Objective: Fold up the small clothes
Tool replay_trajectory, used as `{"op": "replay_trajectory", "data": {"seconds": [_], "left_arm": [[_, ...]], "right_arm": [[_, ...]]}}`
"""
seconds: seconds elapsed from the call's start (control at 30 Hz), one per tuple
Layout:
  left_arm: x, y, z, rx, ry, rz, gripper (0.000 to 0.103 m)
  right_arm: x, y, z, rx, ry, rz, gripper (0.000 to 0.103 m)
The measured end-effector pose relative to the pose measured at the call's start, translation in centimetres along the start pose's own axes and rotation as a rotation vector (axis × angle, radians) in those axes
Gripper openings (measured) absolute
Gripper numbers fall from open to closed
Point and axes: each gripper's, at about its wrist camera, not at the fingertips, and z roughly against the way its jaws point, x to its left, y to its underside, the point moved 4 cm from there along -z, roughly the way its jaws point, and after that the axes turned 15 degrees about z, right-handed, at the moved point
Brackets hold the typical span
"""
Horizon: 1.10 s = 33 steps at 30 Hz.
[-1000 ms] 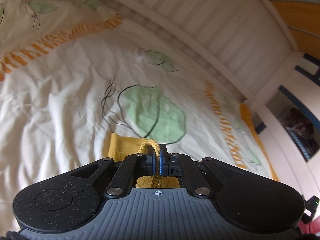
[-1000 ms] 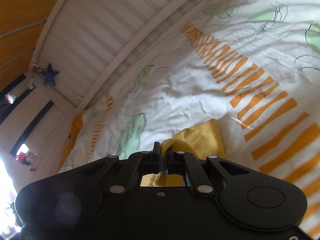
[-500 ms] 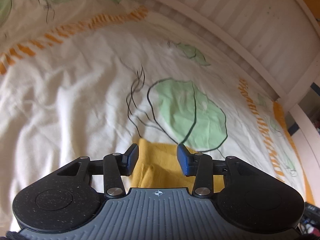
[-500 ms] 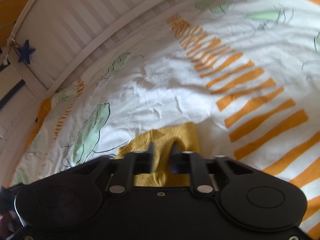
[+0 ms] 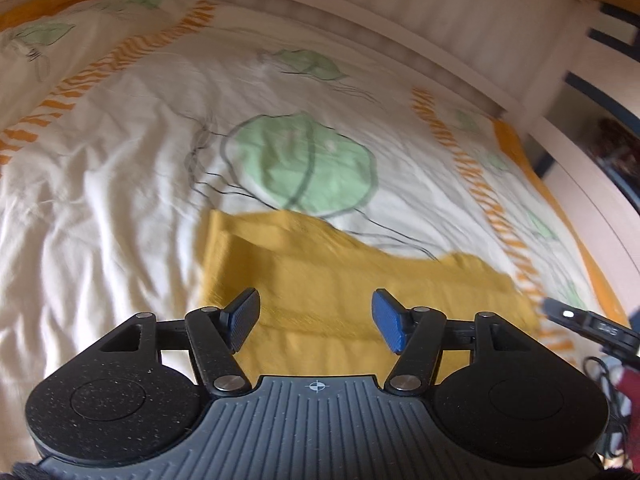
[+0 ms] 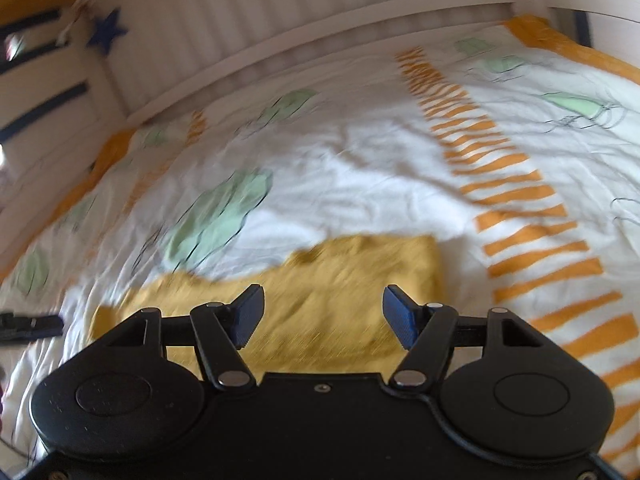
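On the bedspread (image 5: 120, 184) the yellow cloth (image 5: 344, 280) now lies flat, looks like one fold is laid down. Left gripper (image 5: 316, 316) and right gripper (image 6: 322, 314) pinched its edge a second ago; now both jaws are opening, nothing between them.

Mustard yellow on a white, green and orange bed

My left gripper (image 5: 316, 320) and right gripper (image 6: 323, 318) are black with blue ribbed pads (image 5: 386, 320). Beneath them the small garment (image 5: 344, 276) is plain mustard yellow. The bedcover (image 5: 100, 184) is white with pale green black-outlined blobs, orange dashed stripes and an orange border. A dark blue star (image 6: 106, 31) hangs on the white slatted rail (image 6: 280, 12).
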Motion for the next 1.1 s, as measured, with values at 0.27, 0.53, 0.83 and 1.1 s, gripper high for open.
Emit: {"op": "replay_trajectory", "data": {"seconds": [0.27, 0.53, 0.83, 1.1], "left_arm": [[-3.4, 4.3, -0.3, 0.007, -0.038, -0.182, 0.062], [-3.9, 7.0, -4.7, 0.042, -0.092, -0.303, 0.062], [-2.0, 5.1, -8.7, 0.078, -0.132, -0.233, 0.062], [-1.9, 1.9, -10.8, 0.067, -0.119, -0.205, 0.062]], "right_arm": [[5.0, 2.1, 0.8, 0.058, -0.053, 0.082, 0.071], [7.2, 3.4, -1.8, 0.105, -0.009, 0.203, 0.071], [7.8, 4.1, -5.4, 0.163, 0.051, 0.353, 0.072], [6.4, 1.3, -7.9, 0.133, 0.073, 0.327, 0.075]]}}
